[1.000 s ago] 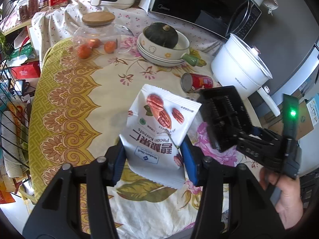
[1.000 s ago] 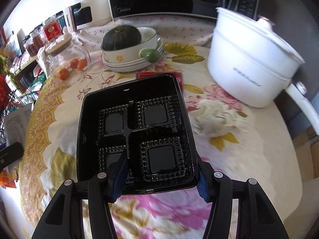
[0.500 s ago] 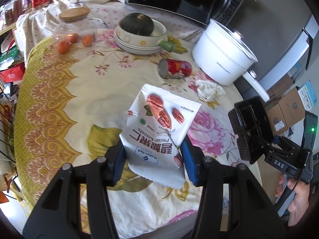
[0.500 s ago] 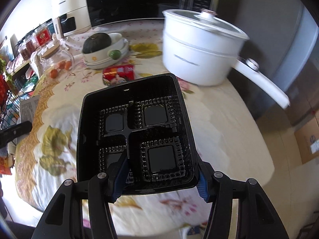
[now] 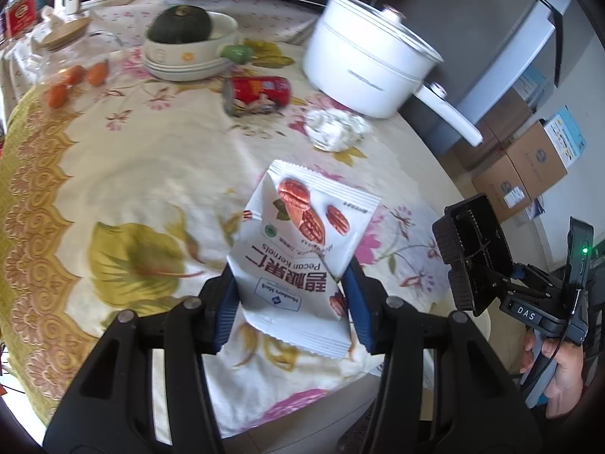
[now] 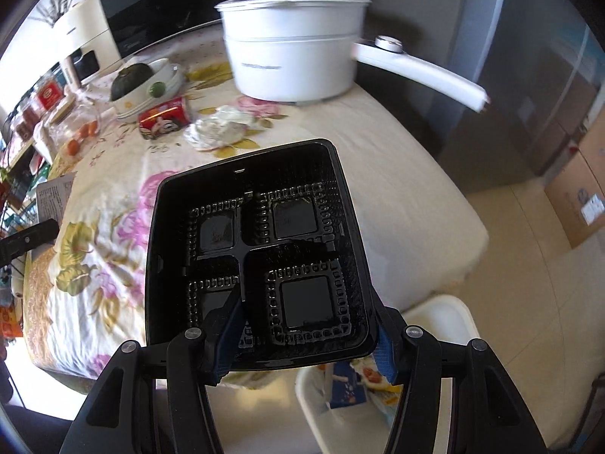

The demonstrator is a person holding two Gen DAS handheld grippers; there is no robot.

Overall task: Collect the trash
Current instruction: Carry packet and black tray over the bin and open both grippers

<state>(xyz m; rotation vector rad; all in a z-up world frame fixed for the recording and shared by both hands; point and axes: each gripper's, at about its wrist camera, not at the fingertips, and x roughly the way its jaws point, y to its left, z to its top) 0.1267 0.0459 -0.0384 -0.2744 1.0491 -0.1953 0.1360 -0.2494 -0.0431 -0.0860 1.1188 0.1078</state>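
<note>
Both grippers have pulled back off the table since a second ago: my right gripper [image 6: 302, 340] now hangs past the table edge, and a white bin [image 6: 438, 325] with wrappers in it has come into the bottom of the right wrist frame, just under the black plastic tray [image 6: 261, 249] I'm carrying. That gripper is clamped on the tray's near rim, one pad inside, one outside. My left gripper [image 5: 291, 302] is closed partway on the pecan snack bag [image 5: 302, 249], held mid-frame above the tablecloth [image 5: 113, 159], same grip as before. Left on the table, upper centre of the left wrist frame: red can [image 5: 257, 94] lying on its side and crumpled tissue [image 5: 336, 128] near the white pot [image 5: 363, 72]. My read: tray drop is next, bag after, then can and tissue.
</note>
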